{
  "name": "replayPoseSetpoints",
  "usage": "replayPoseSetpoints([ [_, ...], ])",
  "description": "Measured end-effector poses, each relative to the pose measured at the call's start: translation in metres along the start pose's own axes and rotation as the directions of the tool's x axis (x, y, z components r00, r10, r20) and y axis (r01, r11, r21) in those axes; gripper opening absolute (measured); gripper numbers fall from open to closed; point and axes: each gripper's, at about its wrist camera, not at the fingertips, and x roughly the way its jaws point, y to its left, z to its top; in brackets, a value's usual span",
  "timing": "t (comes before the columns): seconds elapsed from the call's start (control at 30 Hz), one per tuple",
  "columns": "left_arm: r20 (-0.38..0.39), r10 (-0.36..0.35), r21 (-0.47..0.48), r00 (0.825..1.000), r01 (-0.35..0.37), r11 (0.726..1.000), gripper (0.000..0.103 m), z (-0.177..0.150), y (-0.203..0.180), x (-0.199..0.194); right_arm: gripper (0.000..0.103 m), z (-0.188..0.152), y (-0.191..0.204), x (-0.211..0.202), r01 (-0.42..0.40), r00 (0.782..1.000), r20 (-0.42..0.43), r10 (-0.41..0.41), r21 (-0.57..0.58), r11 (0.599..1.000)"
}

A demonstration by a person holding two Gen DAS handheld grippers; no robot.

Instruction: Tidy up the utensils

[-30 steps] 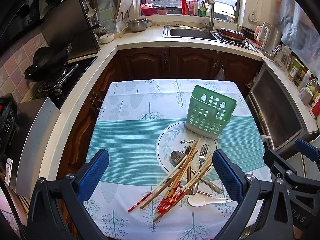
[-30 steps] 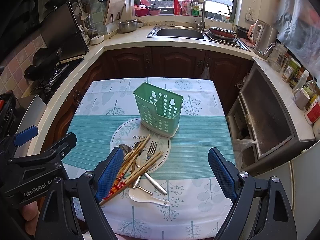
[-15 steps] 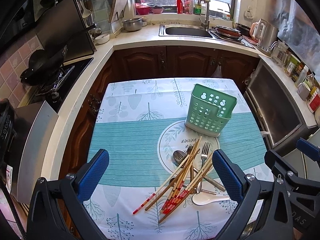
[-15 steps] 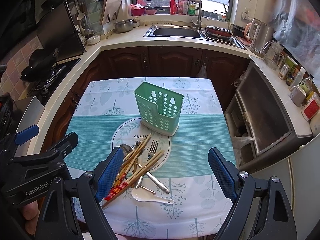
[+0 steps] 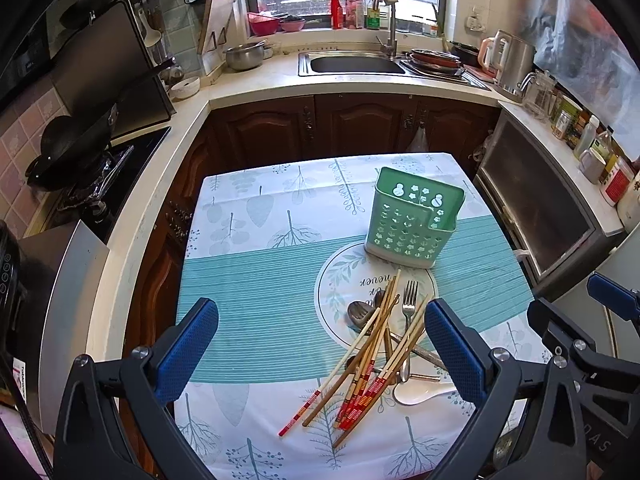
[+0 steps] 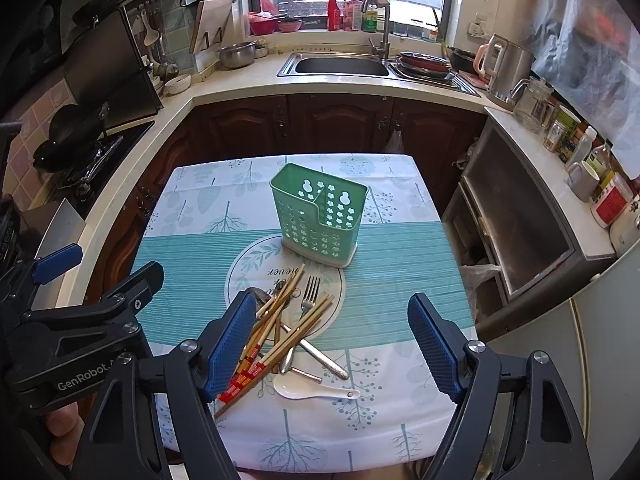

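Green perforated plastic makes up the two-compartment utensil caddy, which stands upright at the far edge of the round print on the leaf-patterned tablecloth, its open top ready to take the cutlery; nothing shows above its rim. Nearer the person lies a crossed heap: wooden chopsticks with red-banded ends, a steel fork, steel spoons and a white ceramic soup spoon, all flat and overlapping, so sorting seems not yet begun. Both tools hover above that pile, pitched down at it, likely to pick a first piece. The left gripper is spread wide and empty. The right gripper is also empty, its jaws narrowing slightly with nothing clasped between them.
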Motion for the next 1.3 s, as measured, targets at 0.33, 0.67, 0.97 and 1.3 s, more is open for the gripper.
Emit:
replayPoseSetpoints([
  [0.33,0.009,-0.048,0.076,0.999,0.047,0.996,0.102,0.001,0.016,0.005,0.080,-0.011,0.019,-0.003,0.025,0.999,-0.027,-0.023,0.060,0.998],
  [0.67,-0.068,-0.300,0.111,0.951,0.306,0.945,0.102,0.005,0.034,0.032,0.064,-0.026,0.027,0.014,0.030,0.997,-0.079,-0.018,0.152,0.988],
  [0.97,-0.247,-0.385,0.051,0.889,0.408,0.911,0.084,0.003,0.031,0.094,0.057,-0.047,-0.004,0.058,0.037,0.985,-0.175,0.009,0.261,0.965],
  [1.3,-0.454,-0.371,0.146,0.810,0.479,0.866,0.044,-0.038,-0.007,0.190,0.054,-0.074,-0.037,0.156,-0.034,0.935,-0.318,0.158,0.362,0.931],
])
